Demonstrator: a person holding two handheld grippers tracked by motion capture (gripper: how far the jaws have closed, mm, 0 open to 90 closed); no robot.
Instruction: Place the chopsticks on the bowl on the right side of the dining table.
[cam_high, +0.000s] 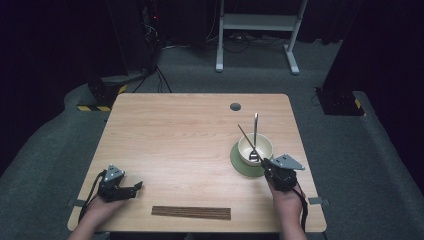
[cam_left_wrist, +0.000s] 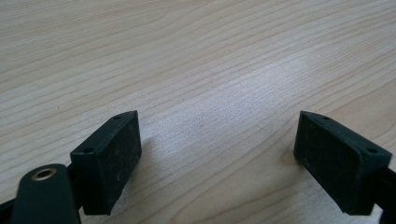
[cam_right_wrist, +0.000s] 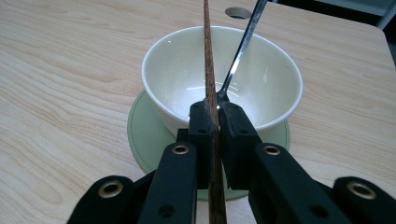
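A cream bowl (cam_high: 246, 146) (cam_right_wrist: 266, 79) stands on a pale green saucer (cam_high: 239, 165) (cam_right_wrist: 140, 135) at the table's right. A metal fork (cam_high: 255, 127) (cam_right_wrist: 243, 42) leans in the bowl with its handle pointing away from me. My right gripper (cam_high: 265, 162) (cam_right_wrist: 212, 112) is at the bowl's near rim, shut on a thin brown wooden chopstick (cam_high: 245, 134) (cam_right_wrist: 208, 56) that slants up over the bowl. Near the front left corner, my left gripper (cam_high: 137, 186) (cam_left_wrist: 219, 158) rests low on the wood, open, with bare table between its pads.
A dark brown ribbed strip (cam_high: 191, 212) lies along the front edge of the wooden table (cam_high: 175, 135). A round cable hole (cam_high: 235, 106) sits near the far edge. Beyond the table are a white desk frame (cam_high: 257, 30) and dark equipment on the carpet.
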